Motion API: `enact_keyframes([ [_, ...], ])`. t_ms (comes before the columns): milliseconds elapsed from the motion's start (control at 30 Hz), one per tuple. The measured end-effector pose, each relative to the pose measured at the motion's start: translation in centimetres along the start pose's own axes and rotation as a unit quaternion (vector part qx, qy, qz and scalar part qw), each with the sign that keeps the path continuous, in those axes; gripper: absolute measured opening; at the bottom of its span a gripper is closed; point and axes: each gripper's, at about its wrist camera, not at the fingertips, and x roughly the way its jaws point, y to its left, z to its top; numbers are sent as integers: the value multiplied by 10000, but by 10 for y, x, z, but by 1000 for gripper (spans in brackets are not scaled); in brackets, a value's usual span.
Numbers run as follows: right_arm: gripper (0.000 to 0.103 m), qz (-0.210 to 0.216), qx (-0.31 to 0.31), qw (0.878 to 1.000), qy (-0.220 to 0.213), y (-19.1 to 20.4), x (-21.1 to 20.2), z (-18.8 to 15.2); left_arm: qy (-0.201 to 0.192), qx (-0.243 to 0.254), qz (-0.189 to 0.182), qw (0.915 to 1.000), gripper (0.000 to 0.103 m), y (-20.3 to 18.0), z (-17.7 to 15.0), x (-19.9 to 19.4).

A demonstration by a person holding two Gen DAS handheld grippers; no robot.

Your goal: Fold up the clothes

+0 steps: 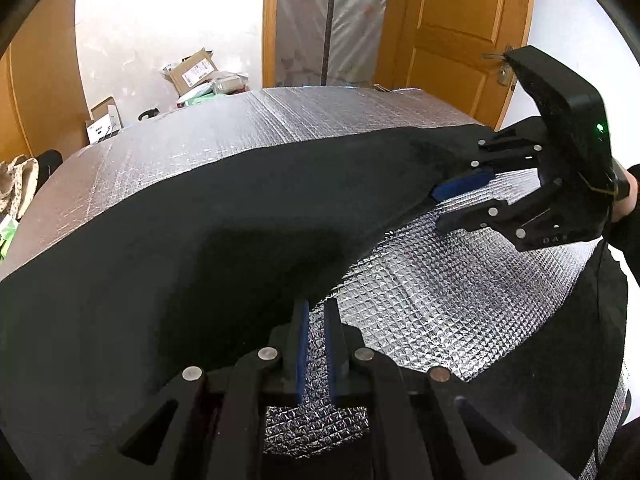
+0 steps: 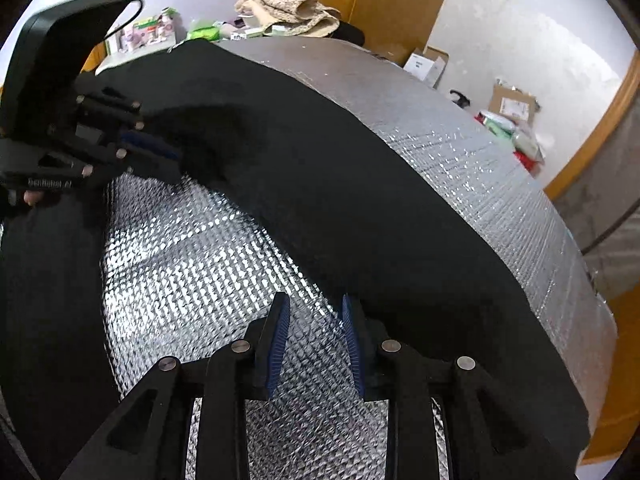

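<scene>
A black garment [image 1: 200,220] [image 2: 320,160] lies spread in a broad band across the silver foil-covered table [image 1: 440,300] [image 2: 180,260]. My left gripper [image 1: 316,306] [image 2: 176,164] has its jaws nearly together, and its tips pinch the garment's near edge; bare foil shows between the pads behind the tips. My right gripper [image 2: 314,300] [image 1: 436,212] stands open at the same edge further along. One of its blue-padded fingers [image 1: 460,182] rests against the cloth, the other sits over bare foil, and nothing is gripped between them.
More black fabric [image 1: 600,320] covers the table's near side by the person's hand [image 1: 626,196]. Cardboard boxes [image 1: 192,70] and clutter sit on the floor beyond the table. A wooden door [image 1: 452,20] and a pile of pale cloth [image 2: 288,12] stand further back.
</scene>
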Motion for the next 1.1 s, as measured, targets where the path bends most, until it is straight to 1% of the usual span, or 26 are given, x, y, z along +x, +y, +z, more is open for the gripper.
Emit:
enact_keyframes([
  [133,28,174,134,9998,20,-10,8,8,-144,39,53,9999,7,-1,0,-6],
  [200,28,184,93,9998,7,-13,11,11,-210,98,71,9997,7,-2,0,-8],
  [300,28,154,9,9999,-1,-10,13,12,-85,107,112,9998,7,-1,1,-1],
  [533,28,132,-126,9998,-39,-9,16,17,-64,83,112,9999,7,1,2,1],
  [600,28,161,-45,9998,-60,-13,17,19,-46,75,104,9999,7,2,2,2],
  [667,27,284,80,9996,-20,-18,21,19,-16,74,102,9999,7,1,3,4],
  [700,25,361,159,9992,-1,-21,22,19,-5,66,99,9999,7,0,3,5],
  [767,3,375,210,9991,57,-23,23,20,4,47,72,10000,7,1,4,6],
  [900,1,282,87,9993,235,-15,17,20,-7,-59,-13,10000,7,5,3,3],
  [1100,1,522,-256,9979,279,8,-15,-1,-142,-237,-299,9992,7,7,-4,-15],
])
